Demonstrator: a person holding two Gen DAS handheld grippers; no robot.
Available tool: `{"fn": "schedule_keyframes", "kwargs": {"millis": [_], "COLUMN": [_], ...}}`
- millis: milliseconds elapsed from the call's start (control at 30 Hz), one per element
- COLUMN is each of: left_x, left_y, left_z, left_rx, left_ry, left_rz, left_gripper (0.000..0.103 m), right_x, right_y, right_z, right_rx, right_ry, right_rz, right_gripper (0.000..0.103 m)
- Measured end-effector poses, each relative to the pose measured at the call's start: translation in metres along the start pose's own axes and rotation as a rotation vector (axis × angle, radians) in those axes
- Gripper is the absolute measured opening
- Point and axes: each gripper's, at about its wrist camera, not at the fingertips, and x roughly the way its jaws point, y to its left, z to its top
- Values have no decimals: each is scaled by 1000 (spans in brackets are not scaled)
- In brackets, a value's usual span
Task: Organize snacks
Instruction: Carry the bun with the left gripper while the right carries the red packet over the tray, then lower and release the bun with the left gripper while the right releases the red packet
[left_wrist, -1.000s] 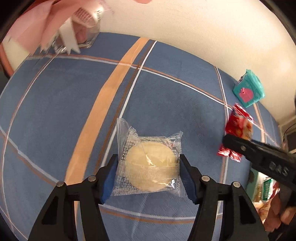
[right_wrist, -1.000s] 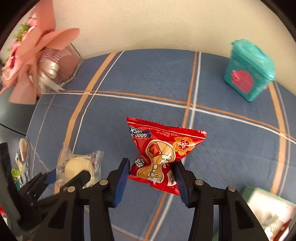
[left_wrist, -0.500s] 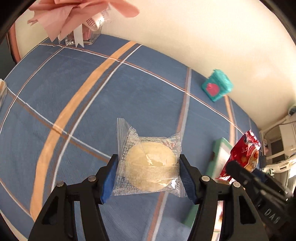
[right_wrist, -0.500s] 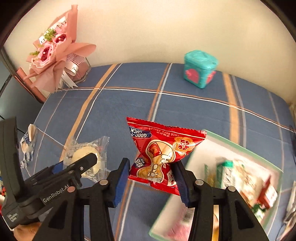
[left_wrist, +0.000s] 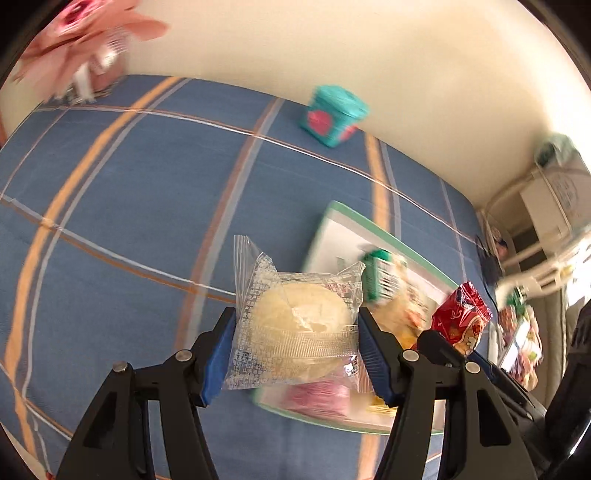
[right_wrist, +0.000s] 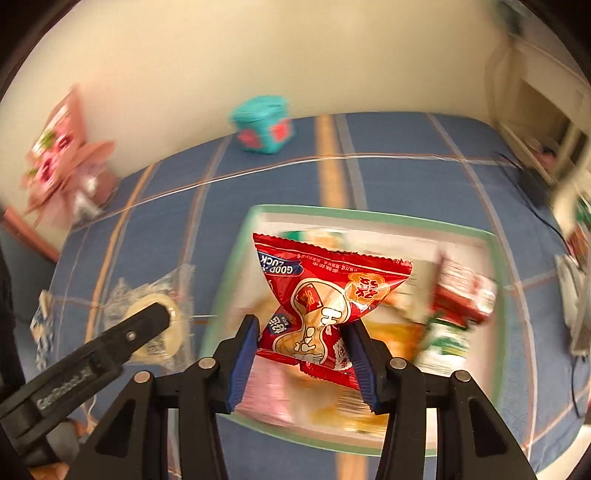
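Both claws now over snack tray (right_wrist: 369, 216), its far rim plain only rightward.

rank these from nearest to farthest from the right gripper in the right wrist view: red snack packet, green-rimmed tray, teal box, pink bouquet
1. red snack packet: pinched in the right gripper.
2. green-rimmed tray: right below and ahead, already holding snacks.
3. teal box and pink bouquet: both far back by the wall, box ahead, bouquet off to the left; too close to call.
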Motion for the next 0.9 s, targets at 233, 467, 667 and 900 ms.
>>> {"fn": "schedule_keyframes", "kwargs": {"millis": [233, 467, 667, 900], "left_x": [10, 22, 25, 14], "left_y": [-56, -79, -72, -61], "left_z": [-11, -22, -21, -22], "left_rx": [114, 171, 125, 102], "left_ry": [3, 36, 51, 27], "left_rz": [-25, -46, -84, -102], "left_gripper": [65, 65, 72, 80], "right_x": [-5, -4, 1, -3], "right_y": [-66, -89, -90, -89], "right_z": [0, -1, -5, -8], "right_rx": [133, 181, 184, 182], "right_ry": [-9, 3, 11, -4], "right_rz": [-23, 1, 3, -3], "right_gripper": [51, 53, 55, 67]}}
